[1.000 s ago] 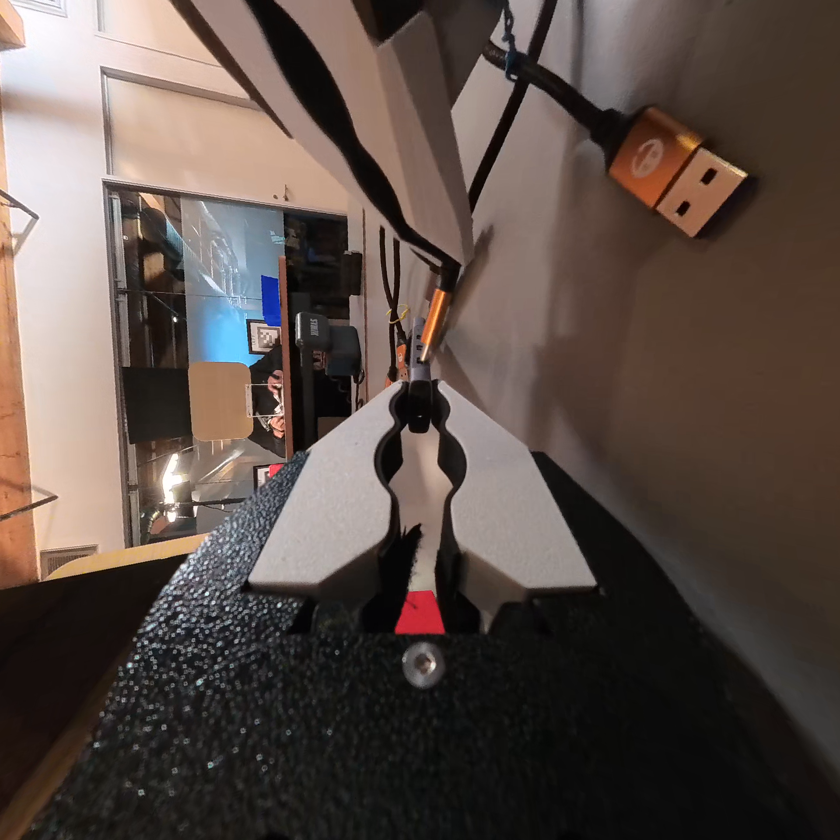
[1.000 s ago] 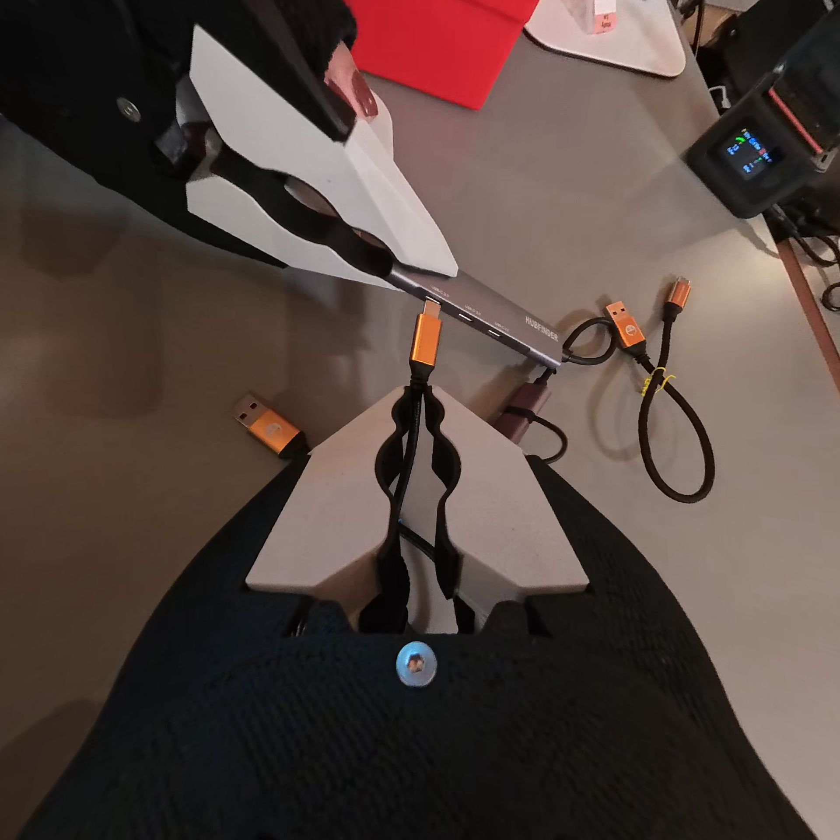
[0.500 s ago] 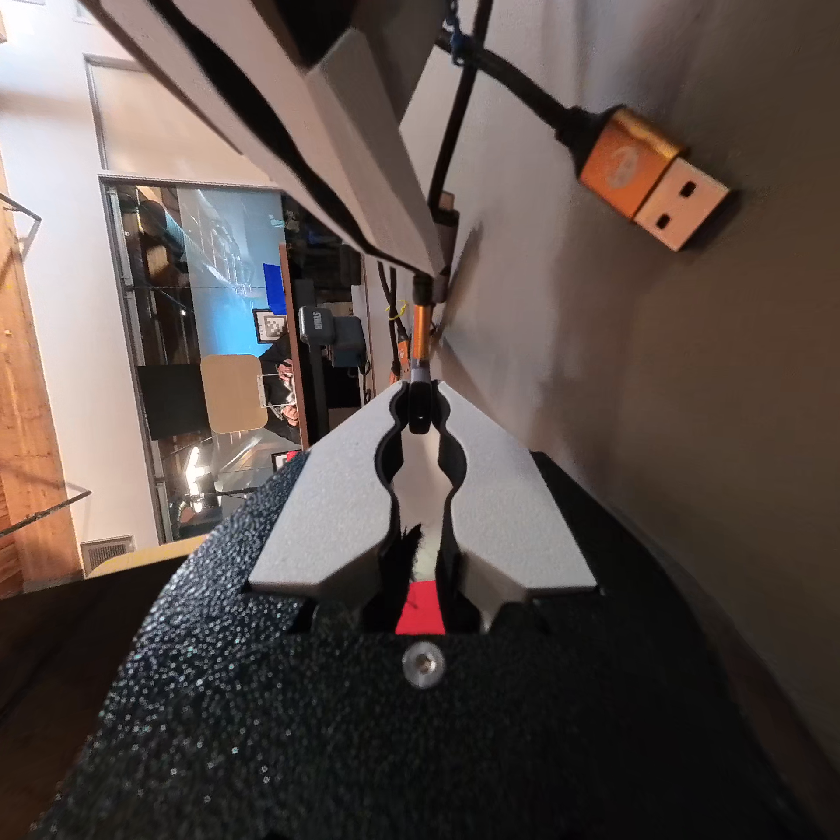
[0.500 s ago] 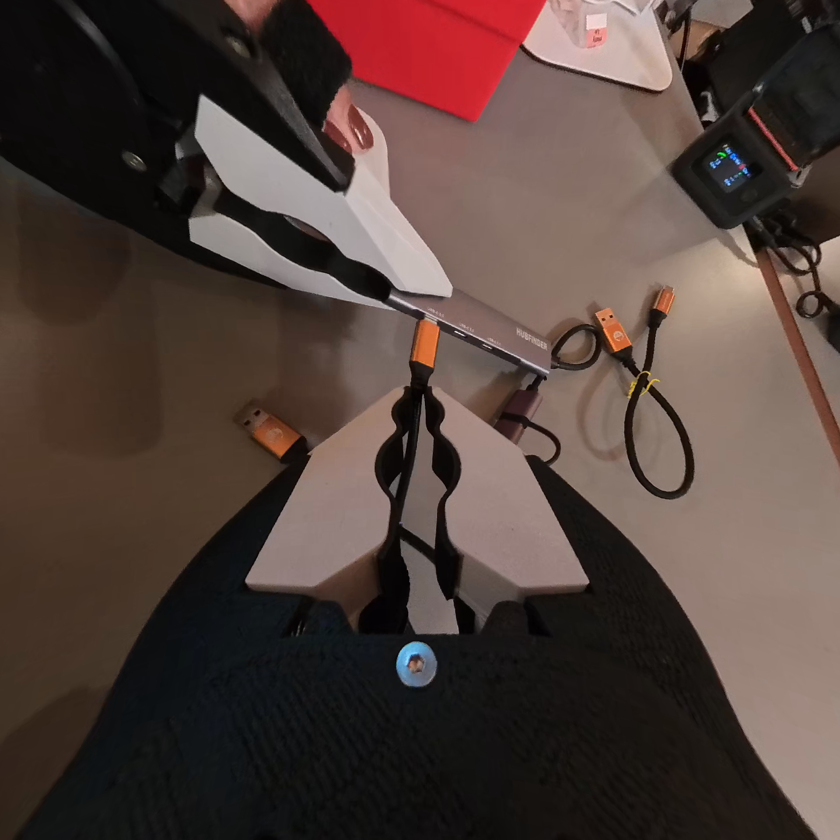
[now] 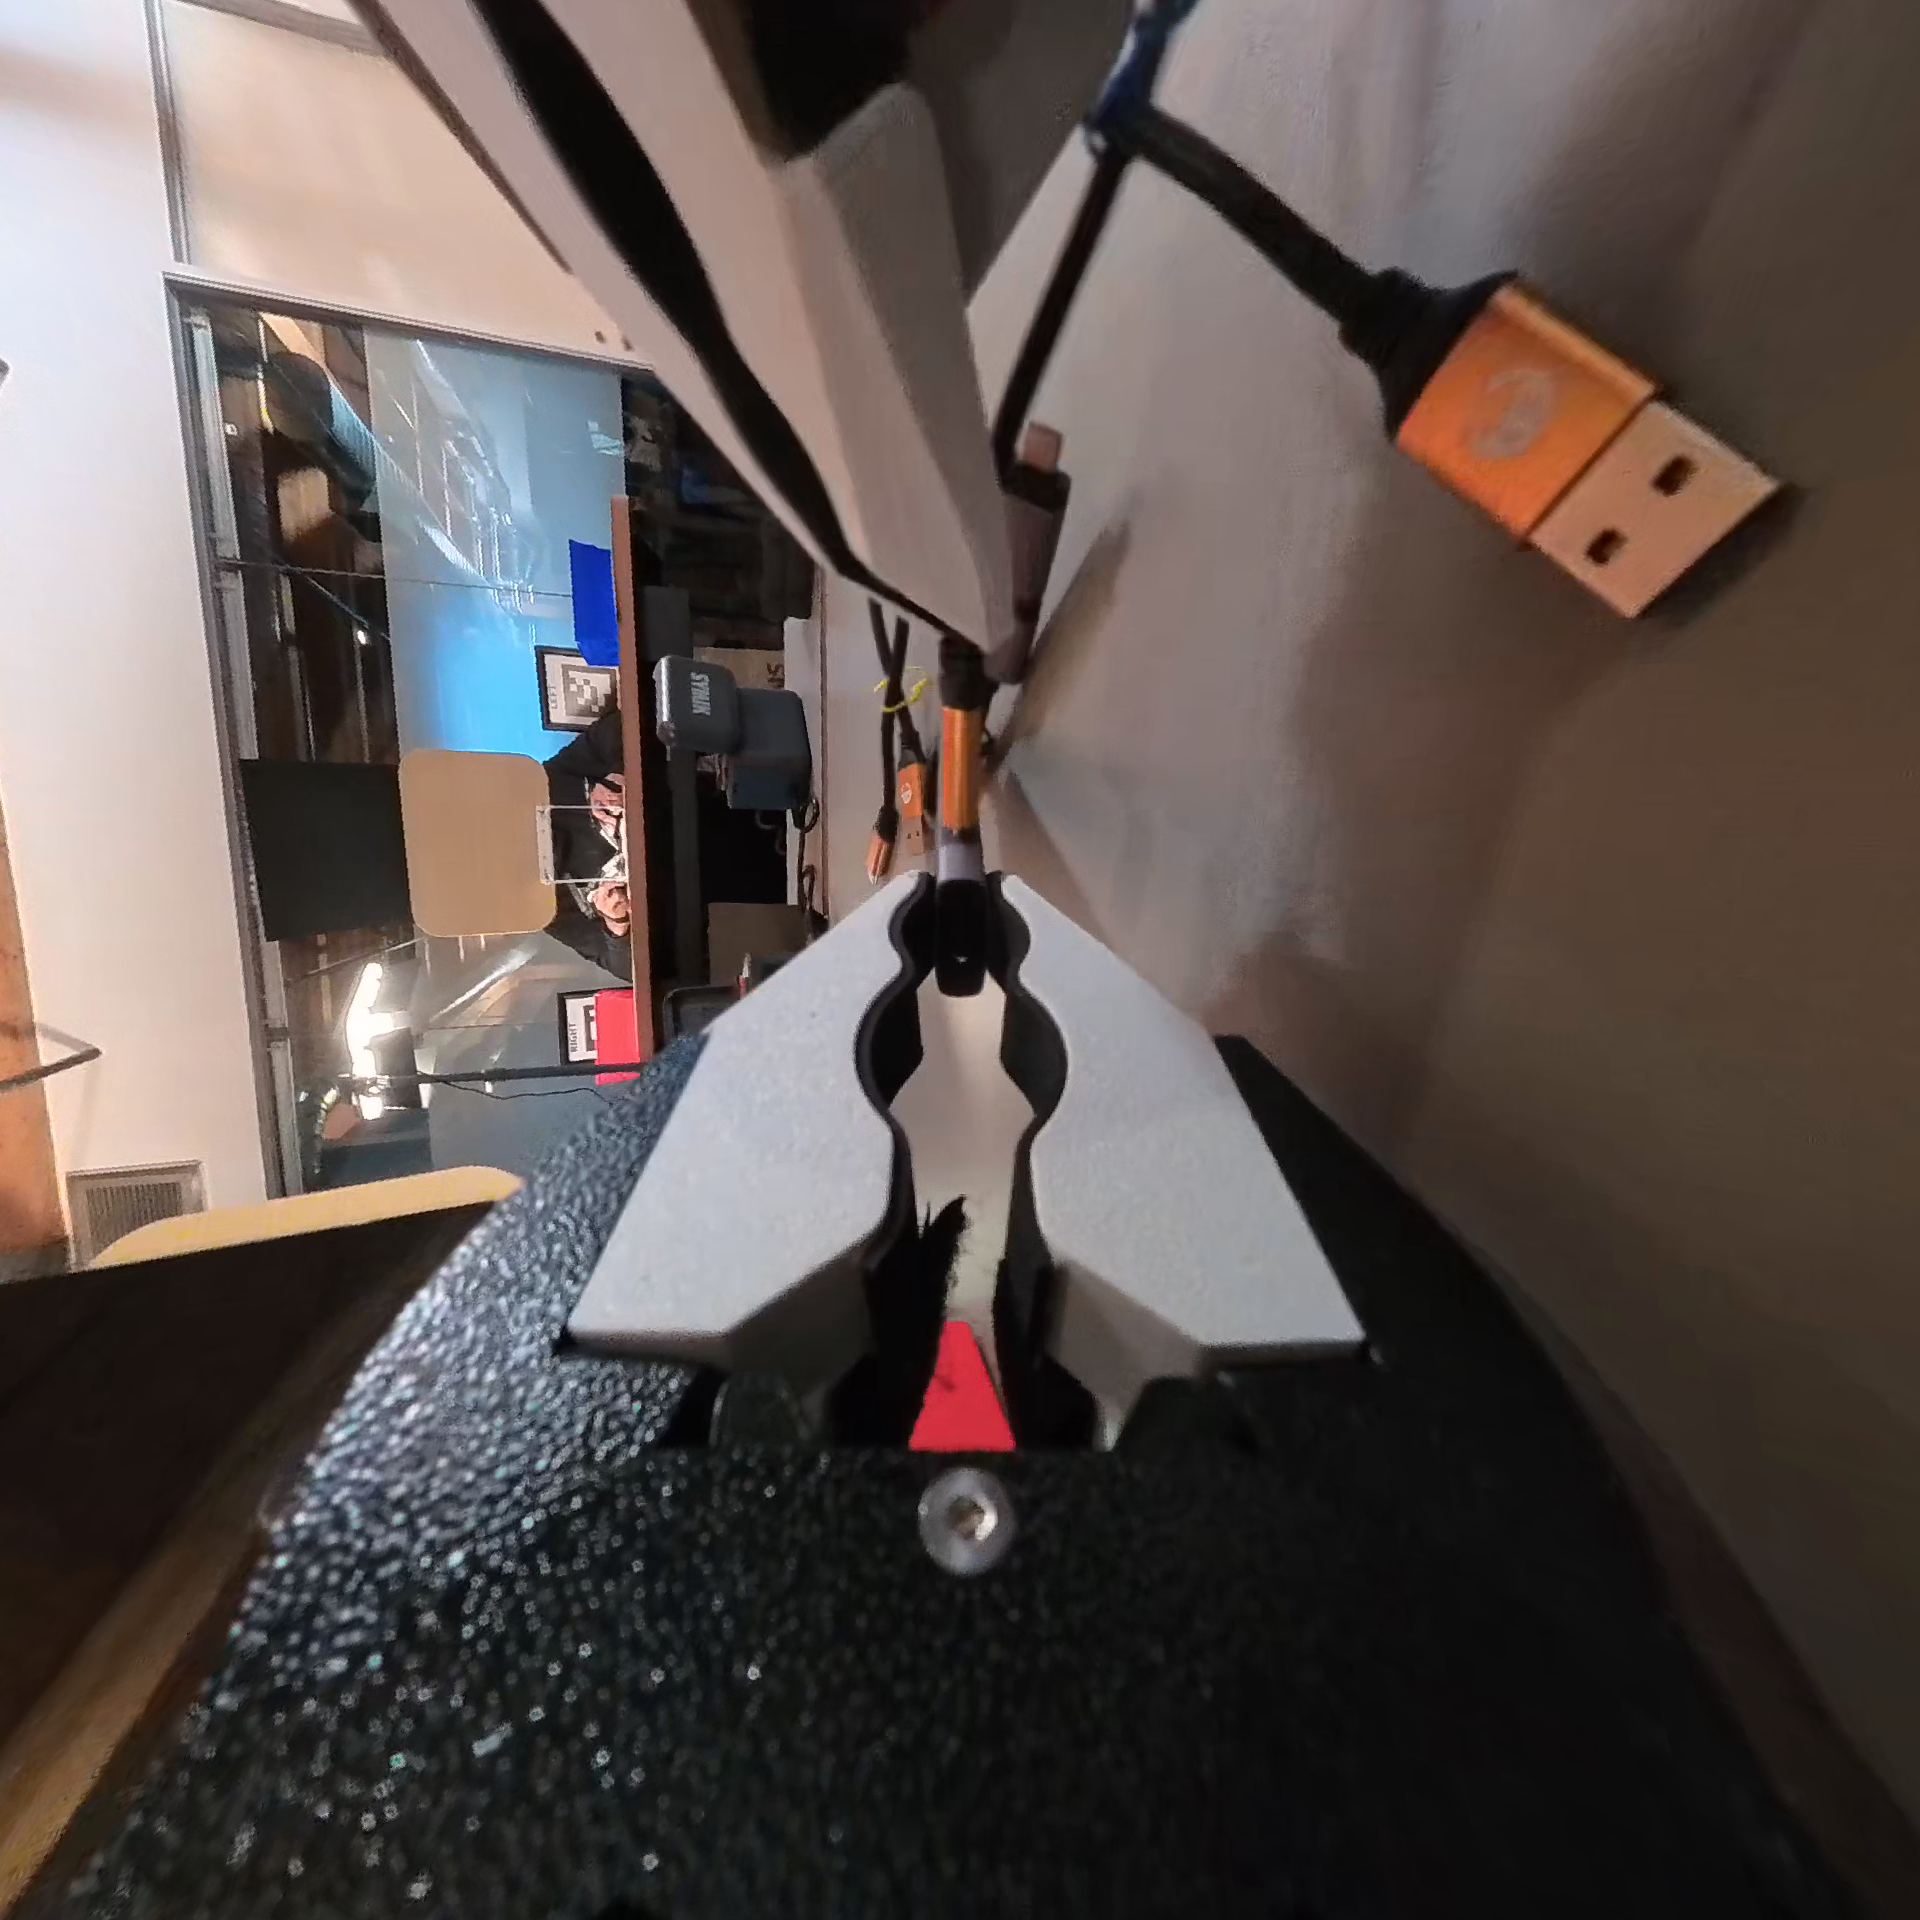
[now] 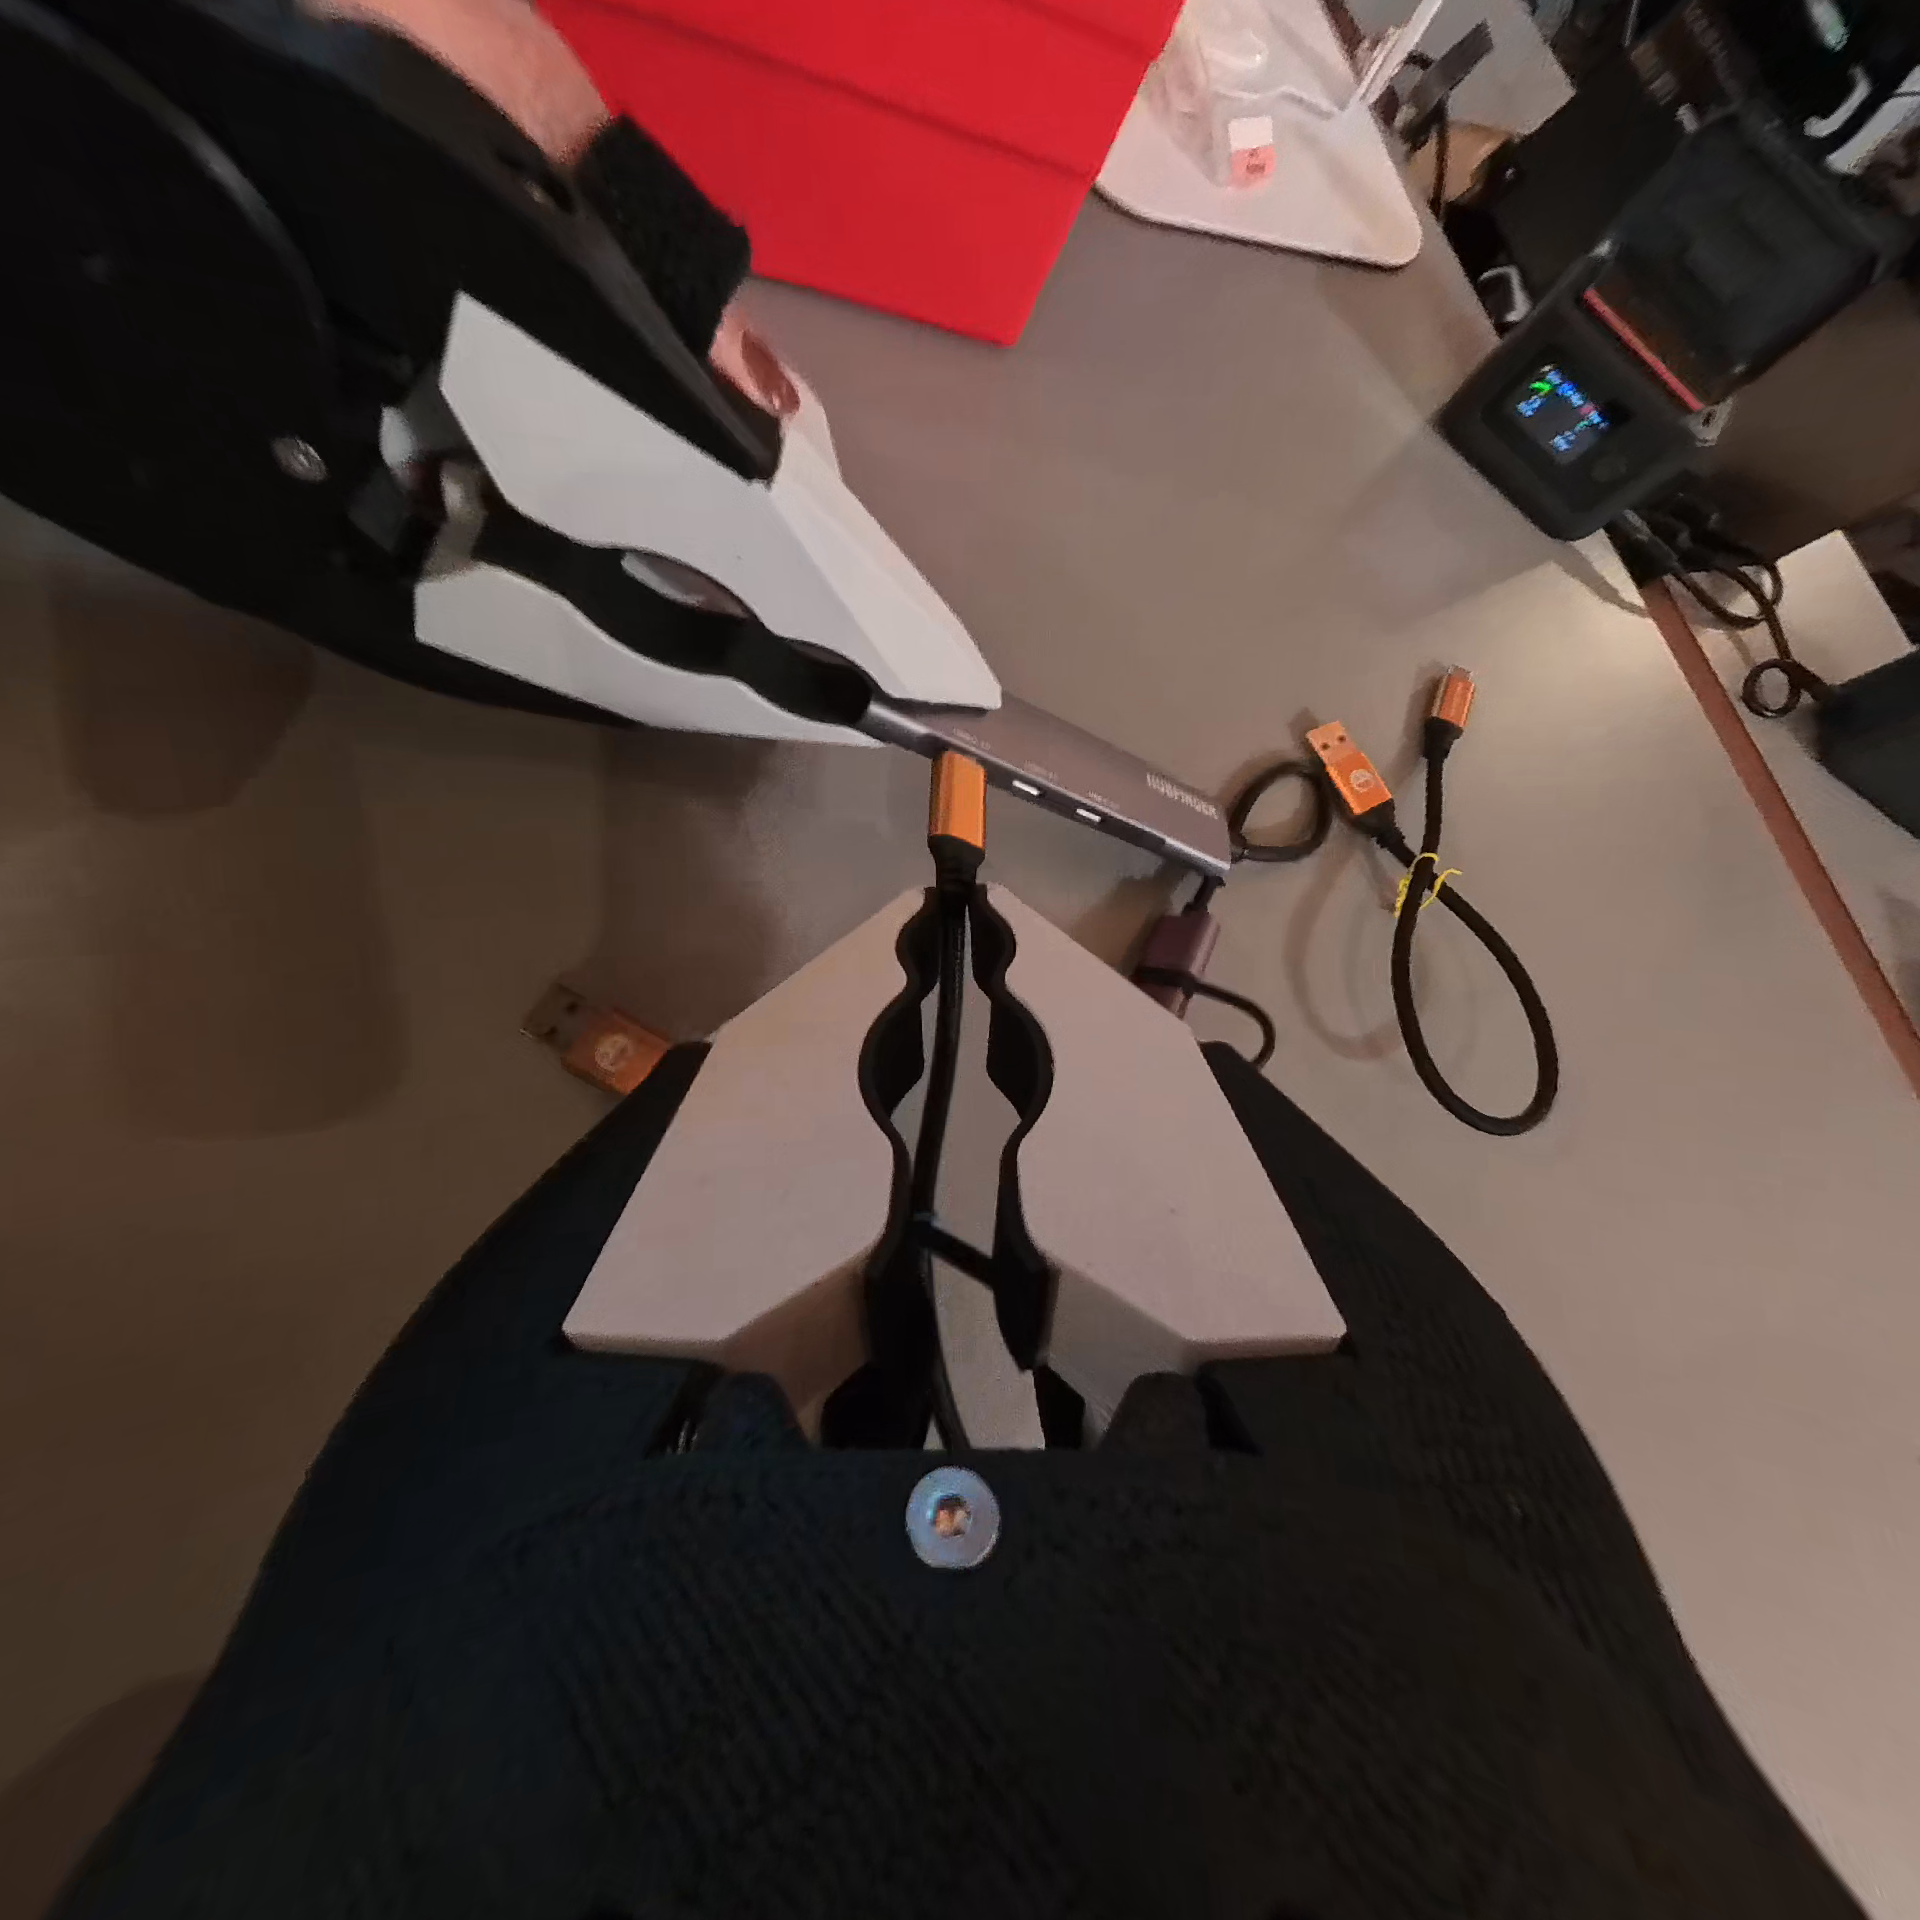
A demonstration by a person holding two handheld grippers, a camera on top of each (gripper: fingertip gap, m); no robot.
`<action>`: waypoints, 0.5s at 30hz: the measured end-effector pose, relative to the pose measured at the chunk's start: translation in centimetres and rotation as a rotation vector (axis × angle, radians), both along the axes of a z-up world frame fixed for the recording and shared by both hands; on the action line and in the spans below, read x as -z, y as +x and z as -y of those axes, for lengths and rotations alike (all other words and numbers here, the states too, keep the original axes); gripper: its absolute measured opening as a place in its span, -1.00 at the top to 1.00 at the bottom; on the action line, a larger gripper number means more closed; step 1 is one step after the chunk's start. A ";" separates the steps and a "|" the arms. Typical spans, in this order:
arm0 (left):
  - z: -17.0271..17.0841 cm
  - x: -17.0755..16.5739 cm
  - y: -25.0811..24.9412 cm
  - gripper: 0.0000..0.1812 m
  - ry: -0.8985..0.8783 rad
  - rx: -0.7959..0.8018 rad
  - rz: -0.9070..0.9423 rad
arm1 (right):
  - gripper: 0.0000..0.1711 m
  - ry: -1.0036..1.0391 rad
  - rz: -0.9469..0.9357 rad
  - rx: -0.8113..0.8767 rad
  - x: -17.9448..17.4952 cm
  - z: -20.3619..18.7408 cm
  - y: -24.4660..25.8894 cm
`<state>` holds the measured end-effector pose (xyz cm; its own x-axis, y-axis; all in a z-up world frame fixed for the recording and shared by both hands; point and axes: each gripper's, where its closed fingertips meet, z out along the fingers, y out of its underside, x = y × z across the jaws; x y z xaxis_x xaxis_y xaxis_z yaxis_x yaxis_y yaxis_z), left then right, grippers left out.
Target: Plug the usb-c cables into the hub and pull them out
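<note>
**Seating the first plug**

Since a second ago, the orange plug has gone from hovering short of the hub's side to sitting with its metal tip out of sight in the port nearest the left gripper.

Nearest to us in the right wrist view, the right gripper (image 6: 951, 899) is pinched shut on the black cable just behind the orange USB-C plug (image 6: 956, 797), which points toward 12 o'clock. At its tip lies the grey hub (image 6: 1070, 769), stretching toward 3 o'clock, with two free ports on its side face. Its 9 o'clock end is clamped between the pressed-together fingers of the left gripper (image 6: 883, 707), and the hub appears lifted off the grey table (image 6: 1195, 468).

From the left wrist view, the left gripper (image 5: 961, 894) grips the hub end-on, with the plug standing just beyond.

We judge the insertion nearly done. To finish well, we should push straight along the plug's axis while the left holds firm against that push. We should avoid levering sideways, since our grip sits on the cable, not the shell, and the cable can flex.

Farther off at 3 o'clock lies the second cable (image 6: 1455, 935), tied with a yellow twist, both ends free. A loose USB-A plug (image 6: 597, 1044) rests at 9 o'clock.
</note>
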<state>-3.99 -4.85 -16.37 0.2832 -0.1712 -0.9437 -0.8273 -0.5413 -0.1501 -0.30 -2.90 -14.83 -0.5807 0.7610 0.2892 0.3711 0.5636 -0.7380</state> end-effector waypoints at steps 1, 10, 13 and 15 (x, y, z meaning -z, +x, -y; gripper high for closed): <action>-0.1 0.0 -0.1 0.93 0.008 -0.001 0.017 | 0.96 -0.026 0.001 0.005 -0.2 0.0 -0.1; -0.4 0.2 -0.5 0.93 0.029 -0.021 0.066 | 0.96 -0.062 -0.034 0.045 -0.3 0.0 -0.7; -0.6 0.3 -0.5 0.93 0.034 -0.031 0.072 | 0.96 -0.084 -0.038 0.054 -0.6 -0.3 -0.9; -0.7 0.4 -0.7 0.93 0.034 -0.042 0.063 | 0.96 -0.065 -0.036 0.046 -0.3 -0.1 -0.9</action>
